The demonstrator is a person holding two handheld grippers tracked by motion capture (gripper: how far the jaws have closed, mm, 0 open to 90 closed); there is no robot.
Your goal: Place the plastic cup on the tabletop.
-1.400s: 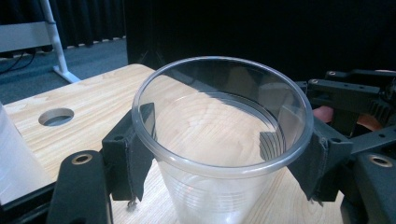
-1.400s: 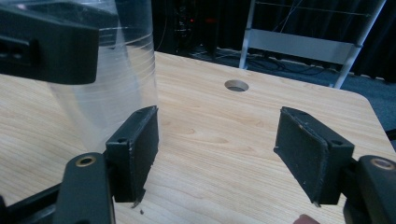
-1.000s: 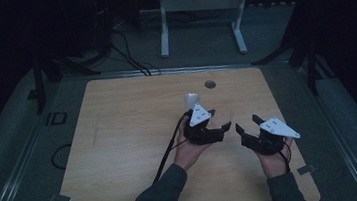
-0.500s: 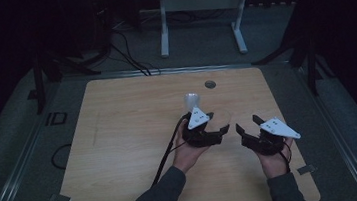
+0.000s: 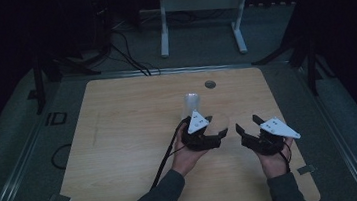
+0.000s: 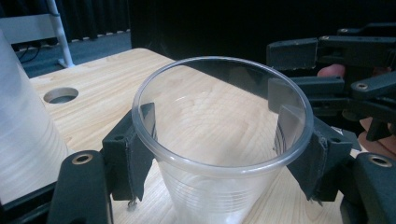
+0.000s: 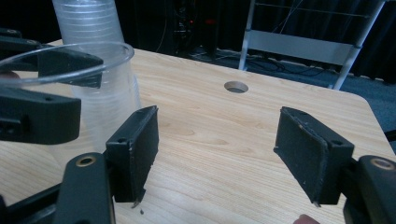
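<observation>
My left gripper (image 5: 217,126) is shut on a clear plastic cup (image 5: 218,120) just right of the table's middle; in the left gripper view its two black pads (image 6: 135,154) press the cup (image 6: 210,116) from both sides just under the rim. A tall stack of clear cups (image 5: 191,104) stands upright right behind it, seen at the left edge as the stack (image 6: 23,130). My right gripper (image 5: 248,123) is open a short way to the right, with nothing between its jaws (image 7: 219,149). The held cup (image 7: 93,116) and the stack (image 7: 88,23) are at that view's upper left.
The wooden table (image 5: 121,151) has a round cable hole (image 5: 209,84) near its far edge. A white metal frame (image 5: 201,2) stands on the floor beyond the table, and cables (image 5: 126,55) lie to the far left. A black cable (image 5: 165,157) trails from the left gripper.
The left gripper with the cup has edged slightly toward the person. The right gripper has barely moved.
</observation>
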